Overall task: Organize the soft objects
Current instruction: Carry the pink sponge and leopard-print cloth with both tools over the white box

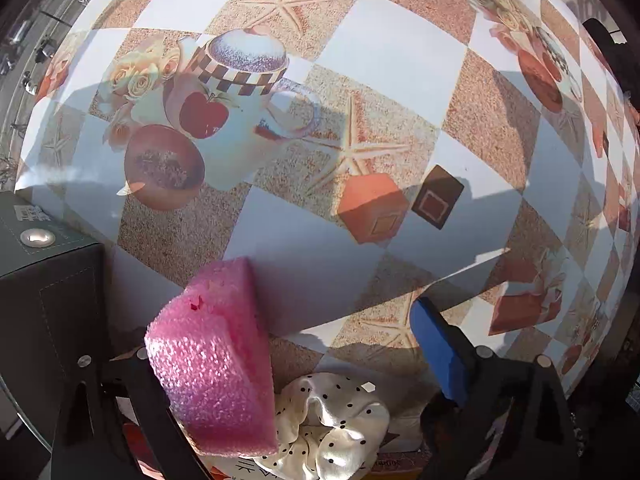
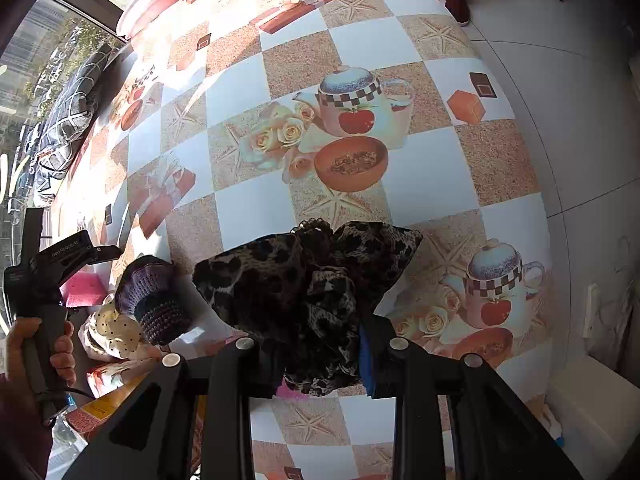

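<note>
One pink sponge (image 1: 216,356), two scrunchies, one knit piece (image 2: 154,300)

Left gripper (image 1: 320,344) gapes, sponge against one finger; right gripper (image 2: 320,360) pinches leopard scrunchie (image 2: 308,284); dotted scrunchie (image 1: 328,428) underneath.

The left gripper (image 1: 320,352) hangs over the patterned tablecloth (image 1: 400,60) with its jaws standing wide apart. A pink foam sponge (image 1: 216,360) leans against the left finger, well clear of the blue pad (image 1: 436,352) on the right finger. Just right of the sponge and below it lies a cream polka-dot scrunchie (image 1: 332,428). Left of the sponge stands a dark box (image 1: 48,280).
</note>
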A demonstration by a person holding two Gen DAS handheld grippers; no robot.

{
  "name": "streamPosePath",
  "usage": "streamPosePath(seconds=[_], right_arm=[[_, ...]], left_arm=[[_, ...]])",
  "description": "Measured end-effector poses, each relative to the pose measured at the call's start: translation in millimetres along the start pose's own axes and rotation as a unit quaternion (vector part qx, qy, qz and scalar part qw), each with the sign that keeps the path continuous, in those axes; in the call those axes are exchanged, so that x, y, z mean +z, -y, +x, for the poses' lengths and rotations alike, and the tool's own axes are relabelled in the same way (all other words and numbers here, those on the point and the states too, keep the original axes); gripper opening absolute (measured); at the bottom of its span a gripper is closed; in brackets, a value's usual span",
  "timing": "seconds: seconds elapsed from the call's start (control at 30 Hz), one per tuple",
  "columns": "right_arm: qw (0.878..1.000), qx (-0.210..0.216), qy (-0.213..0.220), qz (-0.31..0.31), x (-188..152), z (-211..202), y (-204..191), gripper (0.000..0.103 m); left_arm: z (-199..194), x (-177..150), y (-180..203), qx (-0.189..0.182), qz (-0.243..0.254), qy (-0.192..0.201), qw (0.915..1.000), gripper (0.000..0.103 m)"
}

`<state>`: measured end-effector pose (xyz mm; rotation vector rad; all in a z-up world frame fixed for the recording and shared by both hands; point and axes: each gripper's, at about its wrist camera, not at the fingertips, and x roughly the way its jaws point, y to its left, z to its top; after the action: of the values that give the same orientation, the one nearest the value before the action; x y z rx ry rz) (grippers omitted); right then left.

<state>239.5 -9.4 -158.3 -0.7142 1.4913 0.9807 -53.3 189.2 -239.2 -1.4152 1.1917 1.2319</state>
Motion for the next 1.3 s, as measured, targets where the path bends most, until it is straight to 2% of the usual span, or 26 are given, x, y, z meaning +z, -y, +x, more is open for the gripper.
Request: streamPosePath(seconds=[0.03, 0.07, 0.1, 0.27, 0.43, 0.6, 0.77, 0.83, 0.97, 1.3], right_arm=[[1.000, 0.000, 0.002, -0.001, -1.1, -2.0, -0.6, 0.030], [1.000, 0.000, 0.004, -0.002, -2.3, -4.2, -1.1, 0.030], [1.000, 0.000, 0.006, -0.002, -3.0, -6.3, -1.8, 0.030], [1.000, 0.005, 0.017, -0.001, -7.9, -18.1, -7.2, 0.030], [1.000, 0.007, 0.028, 0.001, -15.8, -32.6, -10.2, 0.030], [0.999, 0.009, 0.046, 0.003, -24.7, -51.2, -15.4, 0.030], [0.999, 0.008, 0.051, 0.000, -32.4, -59.6, -24.1, 0.030], [0.998, 0.011, 0.054, 0.000, -35.6, -64.4, -28.1, 0.030], [0.998, 0.016, 0.061, -0.009, -44.7, -77.9, -41.3, 0.030], [0.996, 0.034, 0.070, -0.048, -82.7, -103.2, -91.5, 0.030]], left_arm=[[-5.9, -0.9, 2.5, 0.002, 0.014, 0.011, 0.9998, 0.073], [-10.9, -1.6, 6.0, 0.003, 0.032, 0.019, 0.9993, 0.047], [-13.2, -1.9, 9.0, 0.006, 0.046, 0.022, 0.9987, 0.030], [-35.0, -4.4, 10.2, 0.026, 0.092, 0.074, 0.9927, 0.029], [-65.8, -10.3, -4.0, -0.014, 0.119, 0.107, 0.9871, 0.029], [-97.1, -19.6, -22.4, -0.056, 0.129, 0.115, 0.9833, 0.029], [-115.7, -52.1, -31.1, -0.068, 0.131, 0.119, 0.9819, 0.029], [-119.5, -63.3, -30.3, -0.059, 0.144, 0.125, 0.9799, 0.029], [-133.5, -90.7, -27.1, -0.049, 0.188, 0.143, 0.9705, 0.029], [-164.1, -172.4, -34.6, -0.051, 0.279, 0.181, 0.9419, 0.029]])
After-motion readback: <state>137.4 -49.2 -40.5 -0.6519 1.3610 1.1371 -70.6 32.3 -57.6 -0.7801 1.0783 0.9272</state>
